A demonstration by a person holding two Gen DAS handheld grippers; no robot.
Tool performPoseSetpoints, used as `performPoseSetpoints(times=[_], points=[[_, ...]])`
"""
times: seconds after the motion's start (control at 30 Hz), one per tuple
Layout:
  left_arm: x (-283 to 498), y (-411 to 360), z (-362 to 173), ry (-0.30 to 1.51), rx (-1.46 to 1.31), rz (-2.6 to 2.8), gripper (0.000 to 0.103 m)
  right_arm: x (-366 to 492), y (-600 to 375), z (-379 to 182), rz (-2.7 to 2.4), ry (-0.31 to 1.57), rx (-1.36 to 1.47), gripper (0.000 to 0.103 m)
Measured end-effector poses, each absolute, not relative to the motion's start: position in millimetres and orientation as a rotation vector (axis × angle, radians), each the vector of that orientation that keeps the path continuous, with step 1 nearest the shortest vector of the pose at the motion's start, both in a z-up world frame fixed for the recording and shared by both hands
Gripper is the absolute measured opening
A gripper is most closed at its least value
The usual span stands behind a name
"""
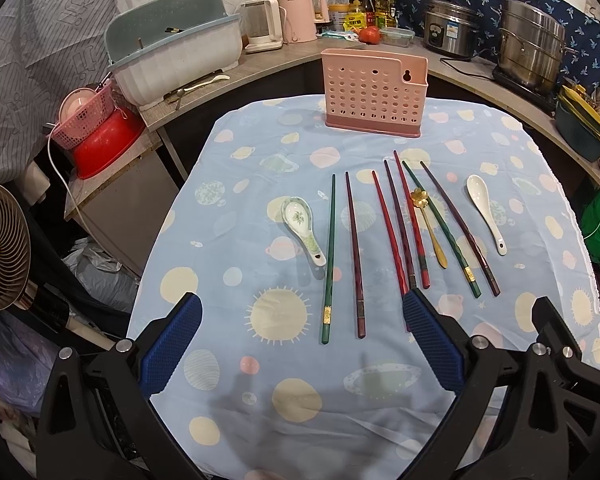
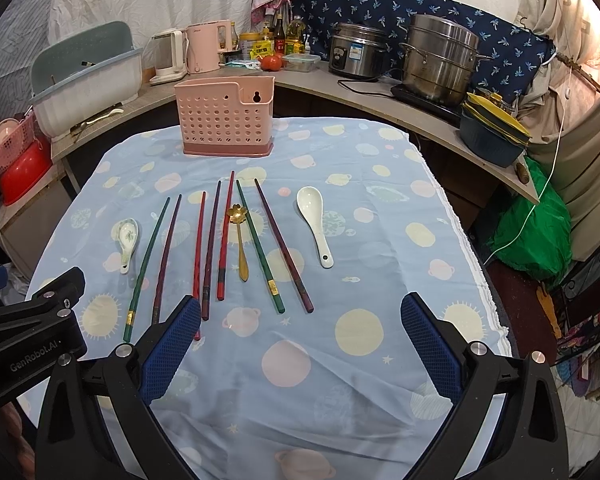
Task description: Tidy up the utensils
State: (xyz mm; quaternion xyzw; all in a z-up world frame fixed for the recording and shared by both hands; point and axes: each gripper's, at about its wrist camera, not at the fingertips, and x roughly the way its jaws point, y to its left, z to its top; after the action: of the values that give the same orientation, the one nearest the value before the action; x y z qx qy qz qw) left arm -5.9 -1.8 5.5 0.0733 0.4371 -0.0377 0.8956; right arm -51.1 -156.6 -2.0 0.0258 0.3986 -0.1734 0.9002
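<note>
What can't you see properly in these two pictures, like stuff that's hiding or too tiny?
- Inside the pink utensil holder: both views face its perforated front wall, so its compartments stay hidden.
- Near end of one red chopstick: right view, behind the right gripper's blue finger pad.
- Bottle labels on the counter: left view, too small to read.
- Inside the white dish rack: left view, its wall blocks it.
</note>
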Motion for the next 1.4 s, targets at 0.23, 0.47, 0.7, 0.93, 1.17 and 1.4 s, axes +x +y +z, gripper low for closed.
performPoseSetpoints(times=[0.23,0.47,0.7,0.93,1.17,1.4], points=[[-4.3,1.1,5.4,0.907,0.147,-0.072,0.096,-49.8,-156.9,-4.9,-0.359,0.827,0.054,0.097],[-5.9,0.0,7.4,0.905,0.147,-0.069,0.096,-51.4,-156.9,-1.0,-0.359,0.827,0.054,0.096],[-2.6,6.1,4.6,0.907,0.144,-0.071,0.096,-51.5,-157.1,-1.4,-0.359,0.826,0.054,0.097],[-2.8,5.5,4.5,0.906,0.148,-0.073,0.096,-52.3,-157.1,-0.4,-0.359,0.826,0.054,0.096],[-2.8,5.6,4.6,0.906,0.147,-0.072,0.096,-53.6,-157.5,1.0,-0.359,0.824,0.053,0.096],[-3.5,4.8,5.0,0.904,0.146,-0.073,0.096,-52.5,-156.0,-1.6,-0.359,0.825,0.053,0.097]])
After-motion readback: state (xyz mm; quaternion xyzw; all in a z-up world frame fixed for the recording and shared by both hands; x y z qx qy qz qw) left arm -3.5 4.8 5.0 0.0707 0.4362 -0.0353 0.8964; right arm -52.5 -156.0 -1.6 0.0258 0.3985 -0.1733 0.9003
